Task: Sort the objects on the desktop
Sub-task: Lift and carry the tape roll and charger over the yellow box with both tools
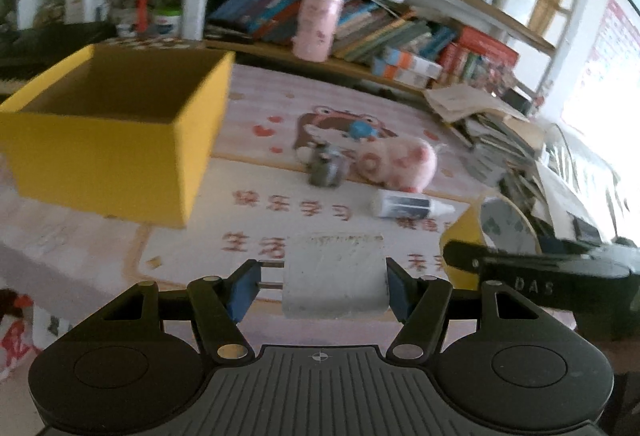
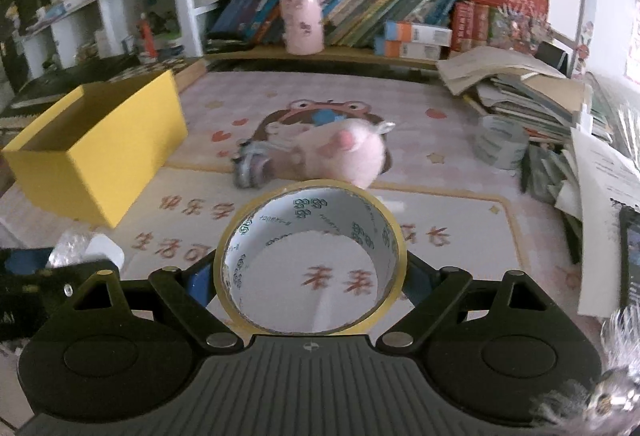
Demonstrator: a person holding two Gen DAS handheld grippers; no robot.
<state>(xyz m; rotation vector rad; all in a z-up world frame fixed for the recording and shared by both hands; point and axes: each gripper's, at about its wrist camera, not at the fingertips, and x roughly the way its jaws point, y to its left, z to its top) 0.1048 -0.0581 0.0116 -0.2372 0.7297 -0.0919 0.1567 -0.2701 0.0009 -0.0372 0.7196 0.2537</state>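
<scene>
My left gripper [image 1: 334, 286] clamps the white block [image 1: 334, 276], right gripper [image 2: 310, 276] the tape roll [image 2: 310, 260]; yellow box [image 1: 108, 132] lies at ten o'clock, nearer the left.

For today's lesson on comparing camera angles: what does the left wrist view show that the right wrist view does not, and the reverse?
Only the left wrist view shows the left tongs shut on a white block, and a small white bottle lying on the mat.

Only the right wrist view shows the right tongs gripping the yellow tape roll with its hollow core facing the camera, and a grey tape roll beside the paper pile.

Both show the yellow box, pink plush toy, pink cup and bookshelf.
</scene>
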